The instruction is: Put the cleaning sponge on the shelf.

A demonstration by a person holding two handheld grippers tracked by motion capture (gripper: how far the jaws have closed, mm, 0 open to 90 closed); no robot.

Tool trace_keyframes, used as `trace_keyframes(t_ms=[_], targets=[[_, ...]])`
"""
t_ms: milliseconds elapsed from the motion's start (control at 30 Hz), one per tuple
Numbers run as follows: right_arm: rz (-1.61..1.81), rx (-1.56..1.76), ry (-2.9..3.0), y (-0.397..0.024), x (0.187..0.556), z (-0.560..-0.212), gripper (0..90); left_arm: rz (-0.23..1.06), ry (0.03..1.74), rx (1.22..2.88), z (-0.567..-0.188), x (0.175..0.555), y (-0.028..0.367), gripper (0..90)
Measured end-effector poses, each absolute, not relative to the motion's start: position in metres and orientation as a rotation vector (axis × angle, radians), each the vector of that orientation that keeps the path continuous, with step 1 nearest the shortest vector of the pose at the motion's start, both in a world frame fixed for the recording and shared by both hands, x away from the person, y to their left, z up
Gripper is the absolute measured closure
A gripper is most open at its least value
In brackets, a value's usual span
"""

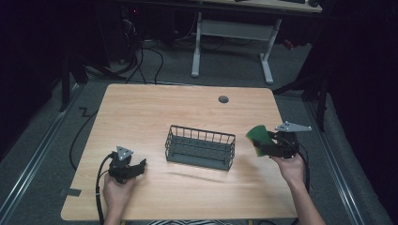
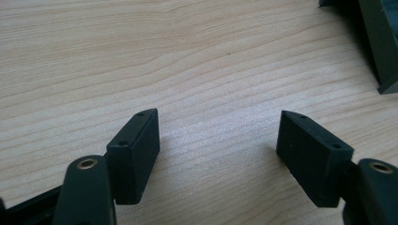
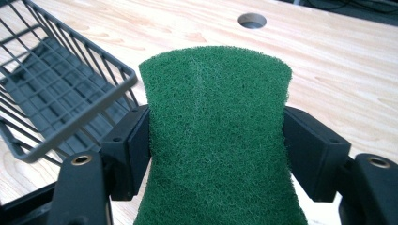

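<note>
1. The left gripper (image 1: 126, 168) is sitting near the front left corner of the wooden table (image 1: 141, 108), held by the person's left hand (image 1: 116, 192). Its black cable (image 1: 98, 197) is trailing off the front edge.
2. In the left gripper view, this gripper (image 2: 218, 140) is standing released: its jaws are spread wide apart with bare wood grain lying between them and nothing touching either pad.
3. A dark wire basket (image 1: 201, 147) is resting at the middle of the table, its long side running roughly along the front edge. It is lying between the two grippers, and its floor is showing bare through the wire walls.
4. A round grommet hole (image 1: 223, 99) is sitting near the table's far edge, beyond the basket.
5. The right gripper (image 1: 277, 147) is hovering near the right edge, held by the person's right hand (image 1: 292, 168), a grey three-cornered plate (image 1: 293, 127) riding on top.
6. This gripper is grasping a green scouring pad (image 1: 259, 139), lifted off the wood just beside the basket's right end.
7. In the right gripper view, the pad (image 3: 218, 140) is bowing between the two jaws, which are pressing in on its side edges, with the basket (image 3: 56, 103) lying to its left.
</note>
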State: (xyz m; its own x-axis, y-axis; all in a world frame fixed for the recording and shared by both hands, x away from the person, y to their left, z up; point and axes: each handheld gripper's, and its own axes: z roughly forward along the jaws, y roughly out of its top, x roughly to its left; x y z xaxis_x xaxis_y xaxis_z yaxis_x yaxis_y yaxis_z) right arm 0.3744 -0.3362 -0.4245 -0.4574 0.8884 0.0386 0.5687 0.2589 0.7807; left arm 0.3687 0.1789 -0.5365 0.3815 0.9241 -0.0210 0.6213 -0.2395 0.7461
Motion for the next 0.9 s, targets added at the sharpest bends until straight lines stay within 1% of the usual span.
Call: trace_keyframes(t_ms=[567, 900], targets=[[1.13, 1.198, 2.174, -0.303, 0.381, -0.39, 30.2, 0.566, 1.327, 1.96, -0.536, 0.369, 0.179, 30.8], [1.146, 1.127, 2.209, -0.283, 0.387, -0.38, 30.2, 0.566, 1.327, 1.96, -0.536, 0.369, 0.179, 30.8]])
